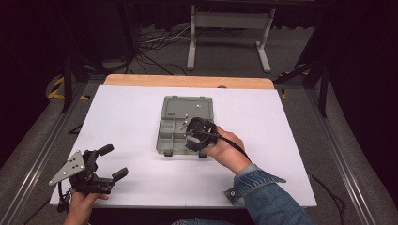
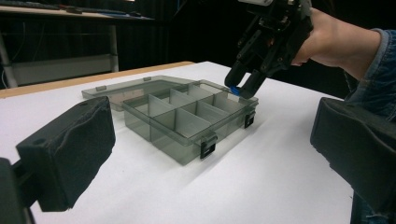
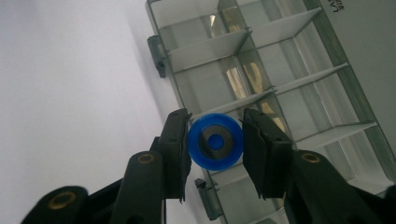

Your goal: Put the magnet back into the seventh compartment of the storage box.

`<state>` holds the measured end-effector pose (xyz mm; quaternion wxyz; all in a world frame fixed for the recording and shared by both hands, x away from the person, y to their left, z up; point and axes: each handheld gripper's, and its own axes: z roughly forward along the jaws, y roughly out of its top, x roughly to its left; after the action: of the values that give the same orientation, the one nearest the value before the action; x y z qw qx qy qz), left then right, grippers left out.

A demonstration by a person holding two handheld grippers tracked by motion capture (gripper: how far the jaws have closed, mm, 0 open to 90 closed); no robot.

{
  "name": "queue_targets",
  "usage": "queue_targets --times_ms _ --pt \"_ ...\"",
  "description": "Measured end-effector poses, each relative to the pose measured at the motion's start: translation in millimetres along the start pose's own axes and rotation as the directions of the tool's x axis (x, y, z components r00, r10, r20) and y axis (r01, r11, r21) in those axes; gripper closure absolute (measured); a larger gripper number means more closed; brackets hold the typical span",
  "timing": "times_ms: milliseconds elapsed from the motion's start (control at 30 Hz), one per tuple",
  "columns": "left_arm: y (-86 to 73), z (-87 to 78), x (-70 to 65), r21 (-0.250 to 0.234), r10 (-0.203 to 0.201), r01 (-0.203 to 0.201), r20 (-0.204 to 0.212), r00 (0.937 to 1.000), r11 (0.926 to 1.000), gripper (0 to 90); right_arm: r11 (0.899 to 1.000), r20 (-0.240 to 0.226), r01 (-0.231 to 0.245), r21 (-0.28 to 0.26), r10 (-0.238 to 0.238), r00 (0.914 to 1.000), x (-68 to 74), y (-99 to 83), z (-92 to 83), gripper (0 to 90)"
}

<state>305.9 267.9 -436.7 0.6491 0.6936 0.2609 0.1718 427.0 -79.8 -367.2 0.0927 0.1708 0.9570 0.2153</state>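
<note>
- My right gripper [image 3: 215, 142] is clamped on a small blue disc [image 3: 215, 141]; in the right gripper view both pads press its rim from either side, and a grey ring with a blue centre shows on its face.
- In the left gripper view the same right gripper [image 2: 243, 84] points down over the far corner of the organizer box [image 2: 187, 122], with a sliver of the blue disc [image 2: 235, 90] visible between its tips, just above the box rim.
- The organizer box is smoky clear plastic, split by dividers into several compartments; its lid [image 1: 187, 107] lies flat open behind it on the table [image 1: 126, 126], and two dark latches sit on its near wall.
- From the high view the right gripper [image 1: 195, 136] hangs over the right-hand part of the organizer box [image 1: 169, 136], held by my right hand [image 1: 227, 149] in a denim sleeve [image 1: 263, 187].
- I cannot tell which compartment the disc is over.
- My left gripper [image 1: 112, 161] rests near the table's front left corner, well apart from the box, jaws spread wide with nothing between them; my left hand [image 1: 80, 204] holds it from below.
- In the left gripper view its two padded black jaws frame the box from either side.
</note>
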Motion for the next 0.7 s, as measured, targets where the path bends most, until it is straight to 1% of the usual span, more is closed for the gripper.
queue_targets --times_ms 100,233,267,700 --pt "0.5 -0.9 0.1 -0.003 0.004 -0.004 0.002 1.0 1.0 0.8 1.0 0.009 -0.016 0.001 0.016 0.9998 -4.3 -0.4 1.0 62.2" --pt "0.1 -0.9 0.3 -0.001 -0.003 0.003 0.001 1.0 1.0 0.7 0.999 0.015 -0.034 -0.005 0.034 0.9993 -10.7 -1.8 2.2 62.2" --pt "0.1 -0.9 0.3 -0.001 -0.003 0.003 0.001 1.0 1.0 0.7 0.999 0.014 -0.045 -0.004 0.045 0.9989 -13.0 -2.2 3.0 62.2" --pt "0.5 -1.0 0.1 -0.004 0.001 -0.001 0.003 1.0 1.0 0.8 0.997 0.015 -0.076 -0.005 0.076 0.997 -27.0 -4.8 11.6 62.2"
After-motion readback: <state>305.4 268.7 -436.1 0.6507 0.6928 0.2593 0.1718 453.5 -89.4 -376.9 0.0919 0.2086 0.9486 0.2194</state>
